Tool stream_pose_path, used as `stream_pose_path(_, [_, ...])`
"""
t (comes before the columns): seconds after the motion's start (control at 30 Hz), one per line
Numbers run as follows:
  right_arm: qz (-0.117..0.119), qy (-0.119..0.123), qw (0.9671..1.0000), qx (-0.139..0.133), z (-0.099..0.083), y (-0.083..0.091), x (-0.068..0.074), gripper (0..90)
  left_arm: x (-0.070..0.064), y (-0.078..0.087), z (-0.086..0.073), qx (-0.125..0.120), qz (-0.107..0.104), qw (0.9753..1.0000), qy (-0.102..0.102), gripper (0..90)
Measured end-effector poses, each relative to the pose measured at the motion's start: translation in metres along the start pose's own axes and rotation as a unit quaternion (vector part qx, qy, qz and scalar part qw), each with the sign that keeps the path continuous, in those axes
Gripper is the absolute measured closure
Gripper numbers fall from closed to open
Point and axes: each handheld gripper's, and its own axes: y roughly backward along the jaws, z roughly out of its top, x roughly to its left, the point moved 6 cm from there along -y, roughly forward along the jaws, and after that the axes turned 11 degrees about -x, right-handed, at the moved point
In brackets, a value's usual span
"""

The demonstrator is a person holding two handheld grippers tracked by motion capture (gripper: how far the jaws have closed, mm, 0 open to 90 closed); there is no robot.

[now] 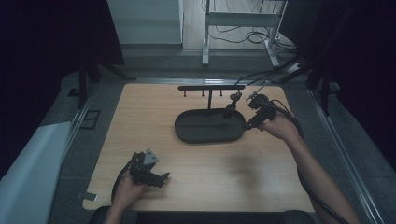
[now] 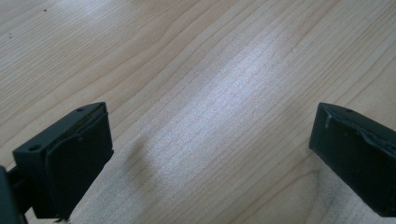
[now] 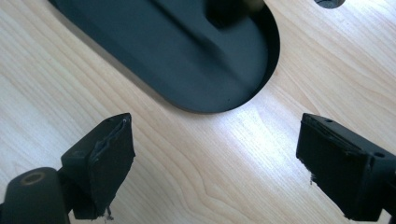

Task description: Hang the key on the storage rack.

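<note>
The black oval tray (image 1: 210, 126) with its T-shaped hanger stand (image 1: 210, 88) sits at the table's (image 1: 154, 116) far middle; the right gripper (image 3: 215, 140) hovers just beside its right end, jaws wide and empty. Best to square up before closing. The left gripper (image 2: 210, 149) idles open near the front edge

Light wood-grain table (image 1: 154, 116) in front of me, dimly lit, soft glare patches on the top. Grey floor (image 1: 154, 65) around it. Black curtains (image 1: 51, 32) on both sides. Far end: a white cabinet (image 1: 147, 21) and a white metal desk frame (image 1: 243, 21) with loose cables (image 1: 243, 35) under it. White sheet (image 1: 28, 172) lies near left.
</note>
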Motion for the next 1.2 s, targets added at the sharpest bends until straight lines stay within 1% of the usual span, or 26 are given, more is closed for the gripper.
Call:
stream_pose_path(0.17, [0.003, 0.007, 1.0000, -0.005, -0.007, 0.004, 0.003, 11.3, 0.000, 0.000, 0.000, -0.001, -0.003, 1.0000, 0.002, 0.0])
stream_pose_path(0.2, [0.005, 0.007, 0.9999, -0.007, -0.009, 0.005, 0.005, 11.3, 0.000, 0.000, 0.001, -0.003, -0.005, 1.0000, 0.005, 0.0])
stream_pose_path(0.4, [0.007, 0.014, 0.9998, -0.013, -0.016, 0.009, 0.010, 10.7, 0.001, 0.001, 0.001, -0.007, -0.006, 0.9999, 0.008, 0.0])
stream_pose_path(0.73, [0.009, 0.024, 0.9992, -0.031, -0.028, 0.019, 0.020, 9.8, 0.001, 0.002, 0.001, -0.008, -0.006, 0.9999, 0.011, 0.0])
stream_pose_path(0.87, [0.013, 0.020, 0.9989, -0.041, -0.037, 0.022, 0.025, 8.3, 0.002, 0.002, 0.001, -0.009, -0.005, 0.9999, 0.012, 0.0])
stream_pose_path(1.07, [0.017, 0.017, 0.9986, -0.046, -0.051, 0.026, 0.032, 5.5, 0.002, 0.003, 0.001, -0.007, -0.004, 0.9999, 0.011, 0.0])
stream_pose_path(1.13, [0.018, 0.018, 0.9986, -0.047, -0.053, 0.027, 0.033, 5.2, 0.002, 0.003, 0.001, -0.008, -0.004, 0.9999, 0.013, 0.0])
stream_pose_path(1.2, [0.018, 0.014, 0.9984, -0.051, -0.059, 0.030, 0.036, 3.9, 0.002, 0.003, 0.001, -0.011, -0.003, 0.9998, 0.014, 0.0])
